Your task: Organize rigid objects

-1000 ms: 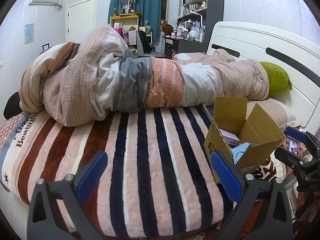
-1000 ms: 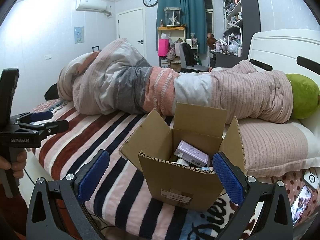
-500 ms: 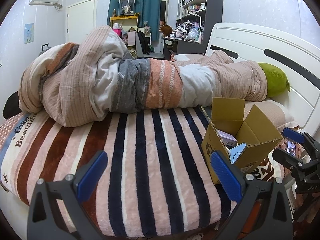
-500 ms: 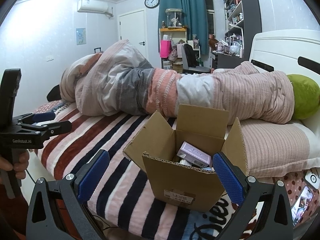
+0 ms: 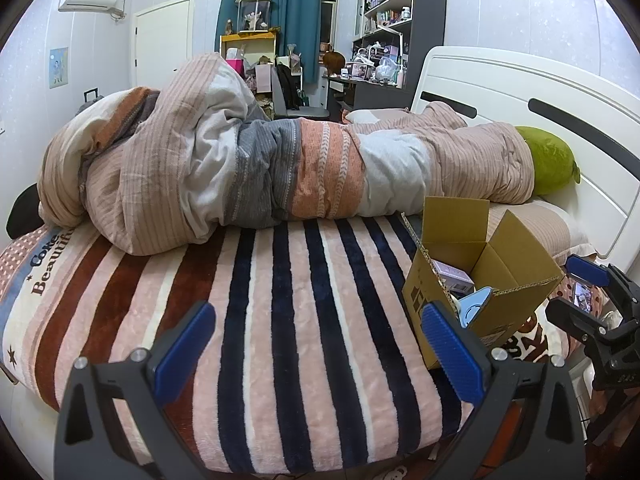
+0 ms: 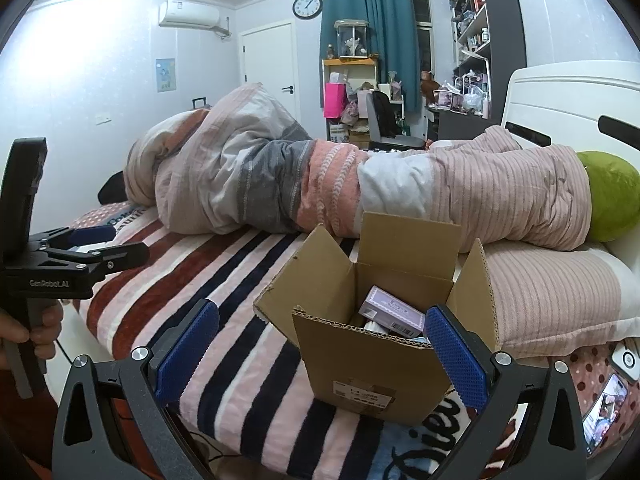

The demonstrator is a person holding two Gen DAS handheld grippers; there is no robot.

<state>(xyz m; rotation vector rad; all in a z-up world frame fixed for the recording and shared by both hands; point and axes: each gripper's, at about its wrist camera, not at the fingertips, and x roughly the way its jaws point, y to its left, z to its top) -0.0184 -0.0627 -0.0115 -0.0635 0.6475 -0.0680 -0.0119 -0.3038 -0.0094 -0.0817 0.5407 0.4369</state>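
Both the left gripper [image 5: 318, 342] and right gripper [image 6: 320, 348] are hovering spread and empty, items already sitting inside the cardboard box [image 6: 372, 360] on the near right of the striped blanket [image 5: 280, 320].

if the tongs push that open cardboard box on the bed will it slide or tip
The cardboard box would probably tip rather than slide: it stands tall on a soft striped blanket. It looks light, holding only a purple carton and a few small items. Its raised flaps would likely bend.
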